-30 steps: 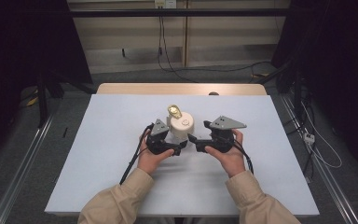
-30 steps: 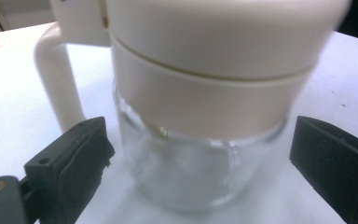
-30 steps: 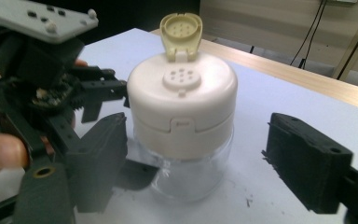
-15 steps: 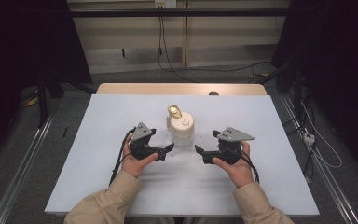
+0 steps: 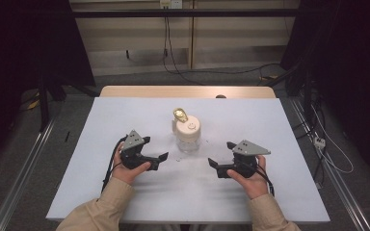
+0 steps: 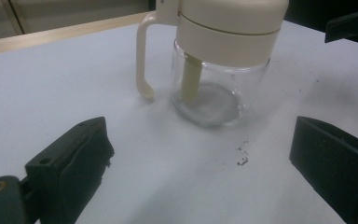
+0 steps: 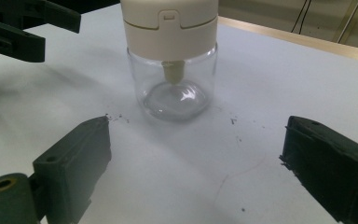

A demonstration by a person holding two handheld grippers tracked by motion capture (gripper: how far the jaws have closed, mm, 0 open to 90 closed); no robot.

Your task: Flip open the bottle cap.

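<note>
Jar (image 6: 216,65) top cut off — contents unclear.

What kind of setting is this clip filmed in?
Probably a lab recording station, not a home: a bare white table, dark curtains at both sides, loose cables on the floor, and one glass jar set out.

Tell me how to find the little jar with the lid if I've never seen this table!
Look at the big white table in the middle of the room. Near its centre, between the two black grippers, stands a small jar. It is clear glass with a cream lid, a cream handle and a gold piece on top.
</note>
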